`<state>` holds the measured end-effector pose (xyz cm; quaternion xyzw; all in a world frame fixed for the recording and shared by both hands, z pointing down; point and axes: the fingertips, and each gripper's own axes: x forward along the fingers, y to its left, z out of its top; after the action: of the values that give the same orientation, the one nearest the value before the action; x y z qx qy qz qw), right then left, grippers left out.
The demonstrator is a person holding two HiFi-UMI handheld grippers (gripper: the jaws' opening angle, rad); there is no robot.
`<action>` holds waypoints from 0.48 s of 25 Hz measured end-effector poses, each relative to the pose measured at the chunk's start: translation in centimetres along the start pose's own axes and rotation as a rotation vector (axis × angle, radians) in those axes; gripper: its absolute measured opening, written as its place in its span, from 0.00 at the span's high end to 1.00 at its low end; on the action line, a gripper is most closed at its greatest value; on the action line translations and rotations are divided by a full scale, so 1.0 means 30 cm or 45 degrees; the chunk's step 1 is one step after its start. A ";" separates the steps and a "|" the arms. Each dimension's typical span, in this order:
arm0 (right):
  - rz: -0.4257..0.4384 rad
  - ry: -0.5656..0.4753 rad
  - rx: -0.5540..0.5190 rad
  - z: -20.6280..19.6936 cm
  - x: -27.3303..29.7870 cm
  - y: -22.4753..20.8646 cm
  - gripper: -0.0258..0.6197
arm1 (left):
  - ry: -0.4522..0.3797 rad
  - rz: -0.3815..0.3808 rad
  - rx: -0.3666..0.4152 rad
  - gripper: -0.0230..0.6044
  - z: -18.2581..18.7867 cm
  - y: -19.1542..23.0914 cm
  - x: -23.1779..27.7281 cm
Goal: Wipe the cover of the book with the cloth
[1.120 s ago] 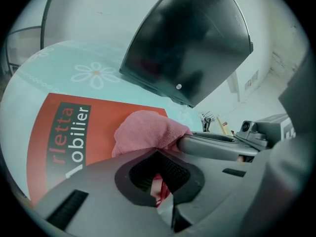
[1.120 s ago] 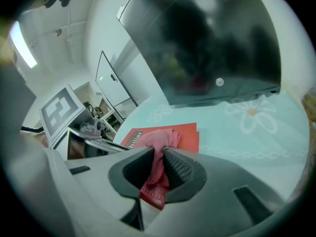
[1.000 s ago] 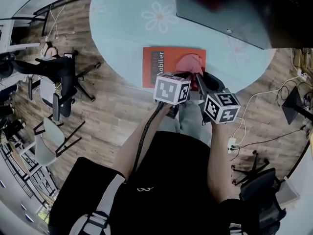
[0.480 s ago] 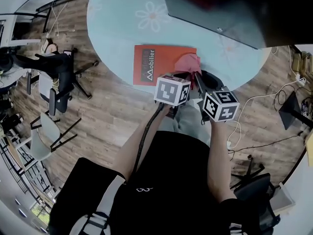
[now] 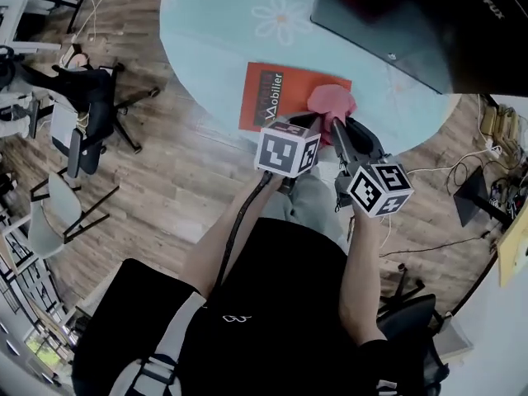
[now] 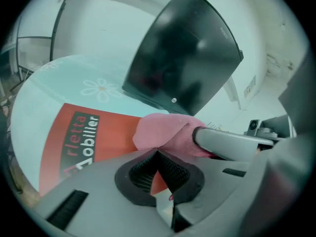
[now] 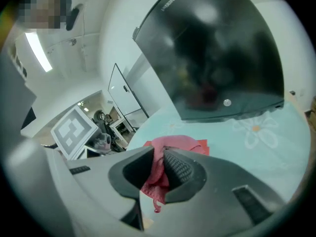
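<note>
- Head view: orange-red book (image 5: 276, 97) lies flat on the desk (image 5: 214, 40), near its front edge. The cover has a dark strip w/ white lettering.
- Pink cloth (image 5: 332, 103) sits bunched on the book's right part. The right hand-held gripper (image 5: 337, 127) reaches to it from the near side.
- The left hand-held gripper (image 5: 308, 123) is just beside it, at the book's near edge. Marker cubes of both face the camera.
- Desk is round, pale blue-green w/ white daisy print. A big dark monitor (image 5: 396, 15) stands at the far right.
- Wood-plank floor (image 5: 165, 180), office chairs (image 5: 82, 114) to the left, cables (image 5: 429, 172) on the floor at right.
- Left gripper view: ribbed pad tips meet in a V w/ nothing btw them, so the jaws are together. Book cover shows through the gap below the tips.
- The cloth lies just past the tips on the red cover, w/ the right one's grey finger pushed into it.
- Right gripper view: jaws clamped on a fold of the cloth, a loose end w/ a thread hanging below them. The rest is heaped on the book ahead.
- Monitor fills the upper right. White walls and a ceiling strip light (image 7: 37, 51) are at left.
</note>
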<state>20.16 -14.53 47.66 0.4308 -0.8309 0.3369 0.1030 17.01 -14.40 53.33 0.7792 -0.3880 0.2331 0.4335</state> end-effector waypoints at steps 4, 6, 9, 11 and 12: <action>0.089 -0.019 -0.027 -0.025 0.070 0.185 0.86 | -0.038 0.063 -0.084 0.94 -0.046 0.170 -0.147; 0.142 0.016 -0.074 -0.048 0.137 0.290 0.86 | -0.076 0.124 -0.138 0.94 -0.052 0.289 -0.230; 0.203 0.076 -0.124 -0.092 0.215 0.415 0.86 | -0.142 0.197 -0.221 0.94 -0.055 0.437 -0.341; 0.209 0.108 -0.143 -0.116 0.261 0.461 0.86 | -0.173 0.222 -0.254 0.94 -0.055 0.497 -0.392; 0.204 0.126 -0.155 -0.128 0.284 0.477 0.86 | -0.180 0.230 -0.263 0.94 -0.058 0.518 -0.411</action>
<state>3.28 -11.79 47.75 0.3387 -0.8756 0.3136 0.1425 -2.86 -12.96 53.30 0.7070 -0.5079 0.1745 0.4602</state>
